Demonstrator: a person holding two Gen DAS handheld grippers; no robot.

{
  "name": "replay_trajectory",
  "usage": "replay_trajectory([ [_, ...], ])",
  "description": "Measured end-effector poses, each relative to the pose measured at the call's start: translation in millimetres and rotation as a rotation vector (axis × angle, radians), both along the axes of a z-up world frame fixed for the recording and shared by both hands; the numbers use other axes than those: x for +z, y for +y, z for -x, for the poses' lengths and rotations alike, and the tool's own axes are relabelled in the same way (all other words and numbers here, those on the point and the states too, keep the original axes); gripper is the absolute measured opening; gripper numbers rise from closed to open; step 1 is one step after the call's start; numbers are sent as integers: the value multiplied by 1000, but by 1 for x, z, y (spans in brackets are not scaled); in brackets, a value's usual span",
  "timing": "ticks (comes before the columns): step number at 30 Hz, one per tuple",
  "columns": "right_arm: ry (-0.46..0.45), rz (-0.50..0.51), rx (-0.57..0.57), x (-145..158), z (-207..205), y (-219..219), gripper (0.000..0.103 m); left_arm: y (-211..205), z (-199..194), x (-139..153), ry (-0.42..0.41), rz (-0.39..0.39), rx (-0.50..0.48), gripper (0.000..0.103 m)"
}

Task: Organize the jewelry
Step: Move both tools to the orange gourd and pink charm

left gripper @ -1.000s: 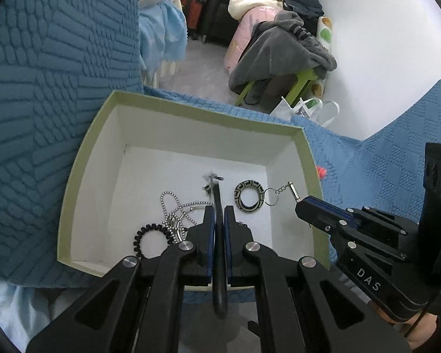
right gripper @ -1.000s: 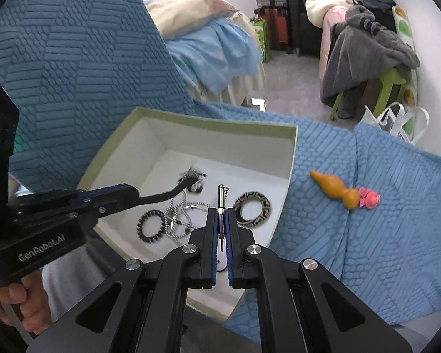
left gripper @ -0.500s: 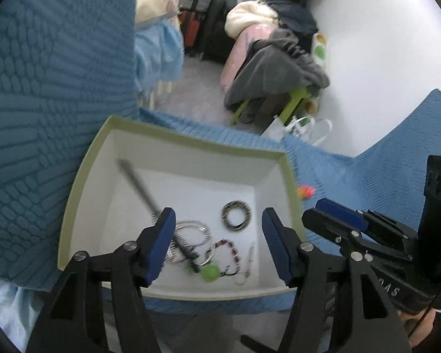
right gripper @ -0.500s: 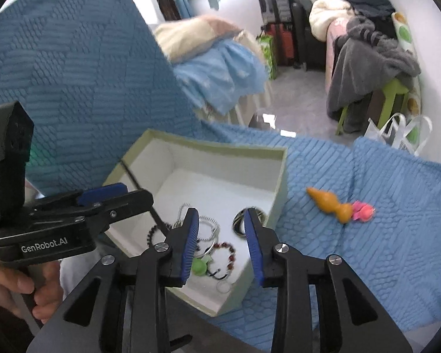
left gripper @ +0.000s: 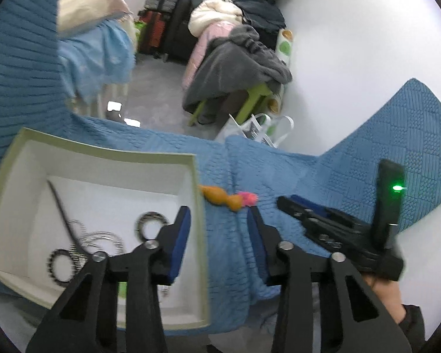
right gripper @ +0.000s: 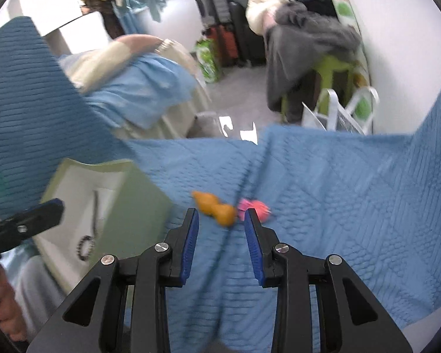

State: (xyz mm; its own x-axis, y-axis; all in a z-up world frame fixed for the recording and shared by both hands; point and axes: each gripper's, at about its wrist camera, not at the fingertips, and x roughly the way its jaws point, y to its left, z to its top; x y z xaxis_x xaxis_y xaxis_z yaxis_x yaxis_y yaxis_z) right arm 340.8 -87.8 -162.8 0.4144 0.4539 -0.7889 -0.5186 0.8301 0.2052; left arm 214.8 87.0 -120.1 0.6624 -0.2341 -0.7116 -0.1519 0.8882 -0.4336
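Observation:
The pale green box [left gripper: 103, 154] sits at the left on the blue quilt. It holds a black hair stick [left gripper: 63, 206], a patterned ring [left gripper: 151, 222], a silver bead chain [left gripper: 103, 239] and a black beaded loop [left gripper: 58, 264]. An orange gourd pendant [left gripper: 220, 200] with a pink tassel [left gripper: 248, 197] lies on the quilt right of the box. My left gripper [left gripper: 219, 214] hangs open over the box's right wall, its jaws closing on nothing. My right gripper [right gripper: 221, 216] is open and empty, with the gourd pendant [right gripper: 217, 210] just beyond its fingertips.
The blue quilted cover [right gripper: 338, 206] spreads to the right and rises behind the box. Past its far edge are the floor, a green stool [left gripper: 250, 100] heaped with grey clothes, suitcases [left gripper: 167, 14] and a white bag [left gripper: 255, 129]. A hand [left gripper: 382, 291] holds the right gripper.
Both grippers opened and let their pieces drop into the box: the hair stick and the ring's clasp. Both then swung right, off the box and towards the orange pendant.

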Motion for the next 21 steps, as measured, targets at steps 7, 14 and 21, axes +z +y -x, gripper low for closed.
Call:
replay_trajectory([
  [7, 70, 23, 30, -44, -34, -5, 30, -34, -33, -22, 68, 64, 1, 34],
  [14, 135, -15, 65, -67, -66, -8, 30, -46, -47, -42, 120, 86, 67, 34],
  [21, 180, -18, 133, -78, -75, -5, 24, -56, -57, -57, 160, 51, 109, 34],
])
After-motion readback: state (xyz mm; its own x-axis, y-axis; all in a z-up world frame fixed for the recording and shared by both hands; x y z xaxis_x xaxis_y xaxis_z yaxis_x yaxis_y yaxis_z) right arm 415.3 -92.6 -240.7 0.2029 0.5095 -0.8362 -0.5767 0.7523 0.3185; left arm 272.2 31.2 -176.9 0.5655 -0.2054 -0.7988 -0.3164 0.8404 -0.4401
